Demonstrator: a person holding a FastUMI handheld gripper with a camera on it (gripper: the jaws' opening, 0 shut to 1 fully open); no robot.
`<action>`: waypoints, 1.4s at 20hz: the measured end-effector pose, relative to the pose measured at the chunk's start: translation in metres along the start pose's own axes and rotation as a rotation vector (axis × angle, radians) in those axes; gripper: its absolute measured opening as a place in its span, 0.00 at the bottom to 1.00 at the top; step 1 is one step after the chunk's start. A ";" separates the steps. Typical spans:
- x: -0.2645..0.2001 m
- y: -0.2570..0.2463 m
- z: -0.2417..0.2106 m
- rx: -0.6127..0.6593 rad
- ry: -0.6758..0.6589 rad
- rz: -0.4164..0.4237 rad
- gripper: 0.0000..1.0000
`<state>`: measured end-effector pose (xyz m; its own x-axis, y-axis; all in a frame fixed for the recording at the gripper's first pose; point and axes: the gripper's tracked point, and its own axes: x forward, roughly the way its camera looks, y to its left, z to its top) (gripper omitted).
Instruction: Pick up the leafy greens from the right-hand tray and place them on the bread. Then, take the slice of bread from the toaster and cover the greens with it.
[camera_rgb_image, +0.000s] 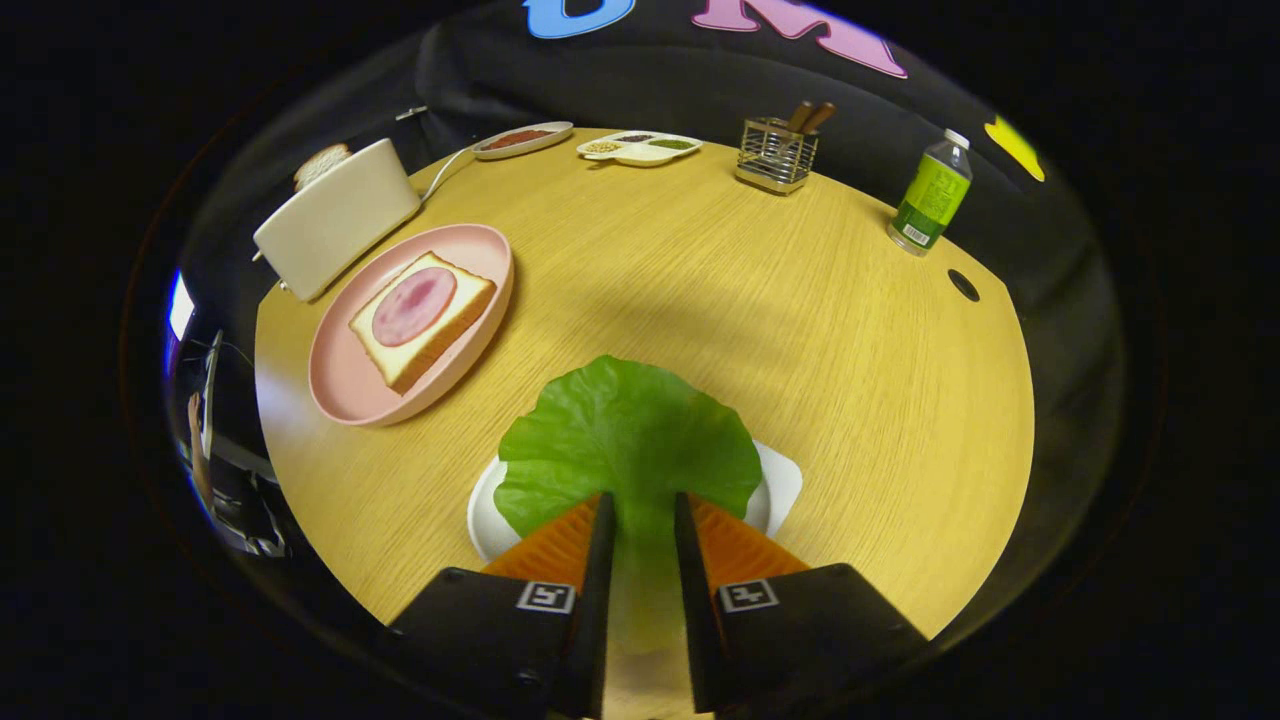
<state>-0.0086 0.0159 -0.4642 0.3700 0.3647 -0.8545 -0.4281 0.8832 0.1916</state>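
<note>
Gripper (643, 510) clamped on lettuce leaf (628, 440), lifted just over white tray (785, 480) — first step under way. Still outstanding: leaf onto ham-topped bread (422, 318) on pink plate (345, 385); toast (320, 163) in toaster (335, 218) untouched.

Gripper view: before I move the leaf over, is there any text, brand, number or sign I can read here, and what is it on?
No legible text.
Green bottle: label print and a barcode patch, too small to read.
Tool: one square coded marker on each finger, patterns, not words. The fingers stand close together either side of the lettuce leaf; whether they press it is unclear.
Toaster, pink plate, white tray: no markings visible.
</note>
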 end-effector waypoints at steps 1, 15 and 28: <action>-0.001 0.000 0.000 0.000 -0.004 -0.002 0.21; -0.085 0.023 0.065 0.011 -0.218 0.031 0.08; -0.094 0.169 0.156 -0.086 -0.280 0.241 0.08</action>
<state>0.0131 0.1770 -0.2757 0.4561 0.6357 -0.6228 -0.5933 0.7388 0.3195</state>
